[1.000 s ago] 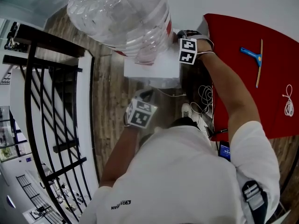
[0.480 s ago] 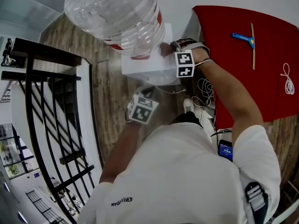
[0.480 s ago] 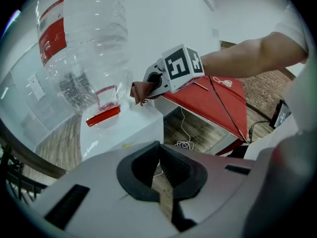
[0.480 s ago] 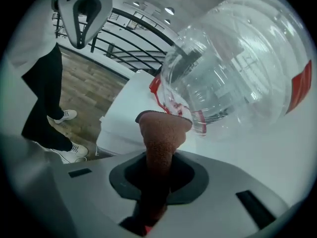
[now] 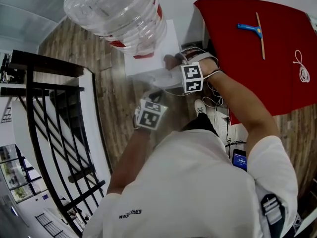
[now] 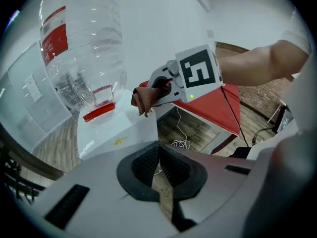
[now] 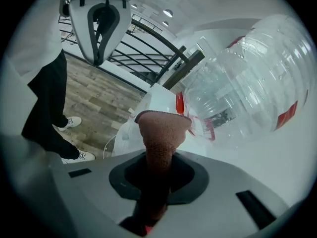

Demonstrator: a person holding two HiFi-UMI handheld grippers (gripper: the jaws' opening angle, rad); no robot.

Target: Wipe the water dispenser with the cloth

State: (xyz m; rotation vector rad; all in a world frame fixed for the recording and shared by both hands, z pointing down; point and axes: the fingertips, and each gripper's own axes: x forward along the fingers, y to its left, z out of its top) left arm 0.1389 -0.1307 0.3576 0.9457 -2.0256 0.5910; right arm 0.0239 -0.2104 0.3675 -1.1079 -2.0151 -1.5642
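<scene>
- Right gripper (image 5: pixel 177 63): jaws pinching a reddish-brown cloth (image 7: pixel 161 133), which stands out forward between them.
- The cloth's free end lies at the upper edge of the white water dispenser (image 5: pixel 148 63), on the side nearest the red table (image 5: pixel 237 73). Whether it presses on the surface cannot be told.
- A clear inverted bottle (image 5: pixel 116 11) with a red label sits on the dispenser's top.
- Left gripper (image 6: pixel 157 152): jaws pressed together at the tips, nothing between them. It is held low before the dispenser's front, apart from it.
- On the table: a blue-headed squeegee (image 5: pixel 255 29) and a coiled white cord (image 5: pixel 299 63), well apart from the dispenser.
- A black railing (image 5: pixel 49 113) stands to the left over the wooden floor (image 5: pixel 116 113).
</scene>
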